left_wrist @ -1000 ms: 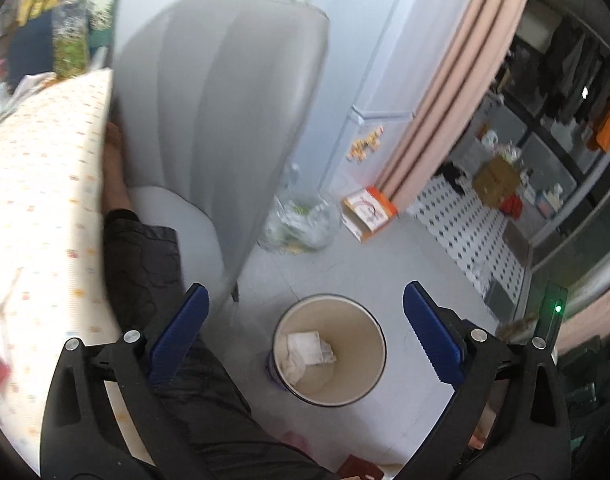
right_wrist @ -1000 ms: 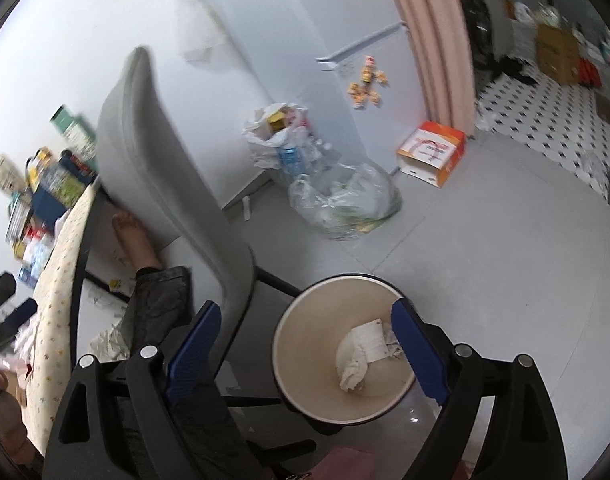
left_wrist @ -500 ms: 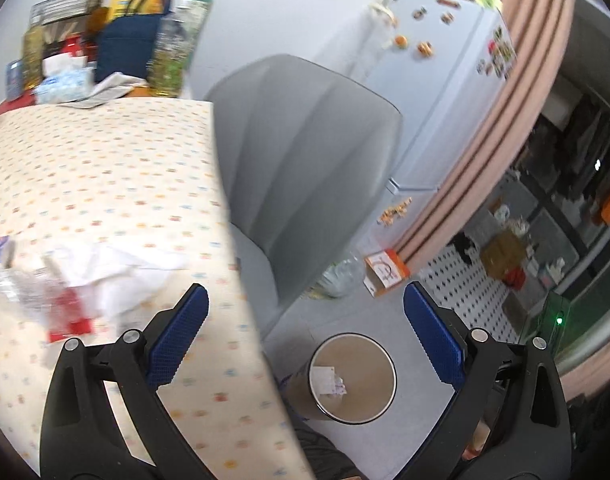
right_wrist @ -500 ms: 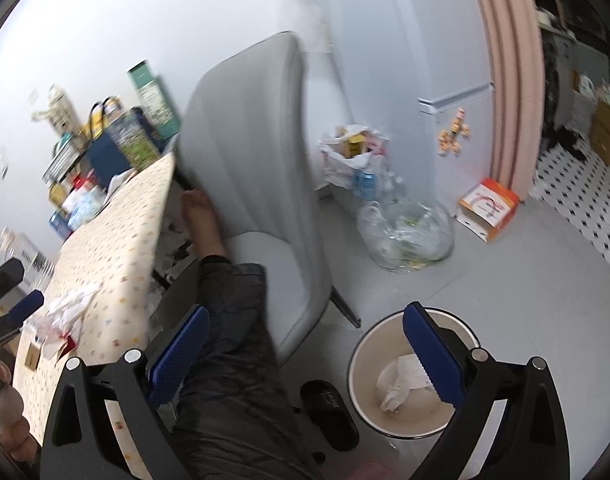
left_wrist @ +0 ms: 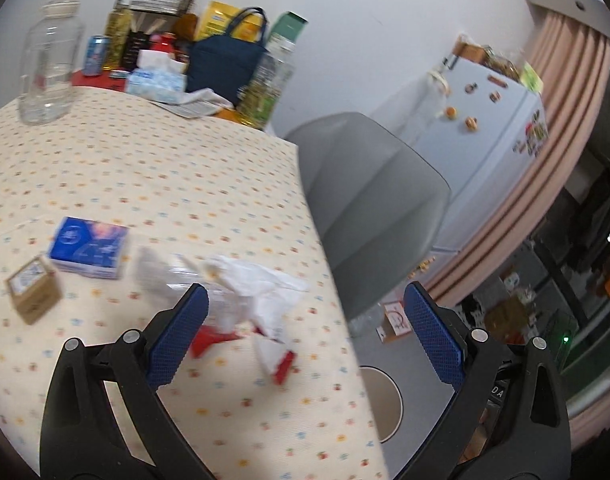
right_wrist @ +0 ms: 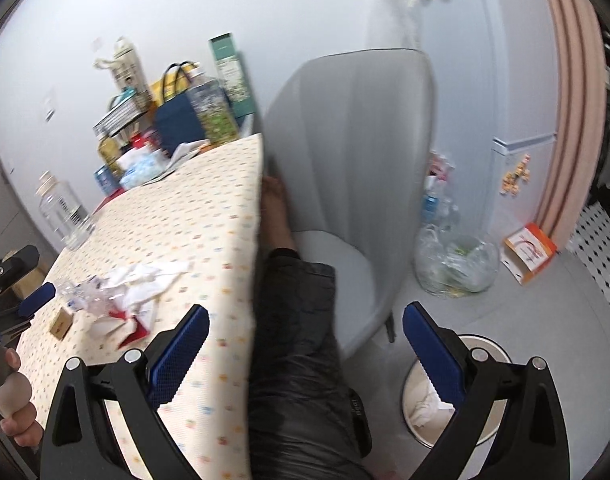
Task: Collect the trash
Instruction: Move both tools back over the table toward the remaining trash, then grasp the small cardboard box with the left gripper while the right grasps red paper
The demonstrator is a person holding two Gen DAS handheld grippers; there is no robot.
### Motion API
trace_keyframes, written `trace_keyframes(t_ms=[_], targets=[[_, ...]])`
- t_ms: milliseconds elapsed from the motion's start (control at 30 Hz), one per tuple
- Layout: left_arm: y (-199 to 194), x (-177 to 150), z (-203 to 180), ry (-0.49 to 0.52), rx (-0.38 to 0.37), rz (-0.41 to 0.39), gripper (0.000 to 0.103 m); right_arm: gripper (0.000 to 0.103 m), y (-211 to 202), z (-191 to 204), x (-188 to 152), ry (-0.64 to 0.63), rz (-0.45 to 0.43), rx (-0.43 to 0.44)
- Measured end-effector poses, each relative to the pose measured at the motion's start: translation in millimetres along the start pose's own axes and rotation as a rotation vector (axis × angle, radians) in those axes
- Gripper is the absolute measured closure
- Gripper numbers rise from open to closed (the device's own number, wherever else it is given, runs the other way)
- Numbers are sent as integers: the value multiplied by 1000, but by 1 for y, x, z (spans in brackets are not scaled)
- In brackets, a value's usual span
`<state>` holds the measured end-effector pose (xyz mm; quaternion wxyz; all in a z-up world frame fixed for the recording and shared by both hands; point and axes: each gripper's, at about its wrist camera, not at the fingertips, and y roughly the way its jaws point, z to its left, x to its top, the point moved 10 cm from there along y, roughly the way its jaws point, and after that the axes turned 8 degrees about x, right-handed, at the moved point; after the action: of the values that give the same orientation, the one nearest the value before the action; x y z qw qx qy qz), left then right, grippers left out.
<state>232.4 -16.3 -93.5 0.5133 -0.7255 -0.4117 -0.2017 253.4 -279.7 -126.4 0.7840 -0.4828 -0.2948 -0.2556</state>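
The left claw (left_wrist: 303, 330) hangs above the surface (left_wrist: 153, 168) with its jaws spread wide and nothing between them; the right claw (right_wrist: 305, 346) is also fully spread and empty, hovering over the near edge of the surface and a person's dark trouser leg (right_wrist: 297, 320). The trash on the surface is a crumpled heap of white paper and clear wrapping (left_wrist: 245, 292) with red scraps (left_wrist: 209, 340) at its near side, lying close to the surface's right edge; the left claw's left pad overlaps the heap in view, though whether it touches cannot be told. To the left of the heap lie a blue packet (left_wrist: 89, 248) and a small brown box (left_wrist: 33, 289), apart from each other; farther back stands a clear jar (left_wrist: 49, 56), and a navy bag (left_wrist: 227, 60) sits among bottles and cartons against the wall. A grey chair (right_wrist: 353, 168) stands beside the surface, and a bare foot (right_wrist: 275, 208) rests on its seat. On the floor the bin (right_wrist: 425, 408) holds crumpled white paper; behind it sit a clear plastic bag (right_wrist: 457, 264) and an orange-and-white box (right_wrist: 529, 252).
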Motion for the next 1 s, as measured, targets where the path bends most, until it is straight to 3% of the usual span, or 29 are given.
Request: trace_keyframes(t_ms=[533, 867, 1000], targets=[[-56, 19, 112, -104, 121, -91, 6, 8, 40, 123, -13, -182, 80, 123], [-49, 8, 163, -161, 197, -49, 6, 9, 73, 163, -44, -261, 181, 179], [-44, 3, 179, -153, 236, -23, 6, 16, 87, 173, -58, -296, 224, 185]])
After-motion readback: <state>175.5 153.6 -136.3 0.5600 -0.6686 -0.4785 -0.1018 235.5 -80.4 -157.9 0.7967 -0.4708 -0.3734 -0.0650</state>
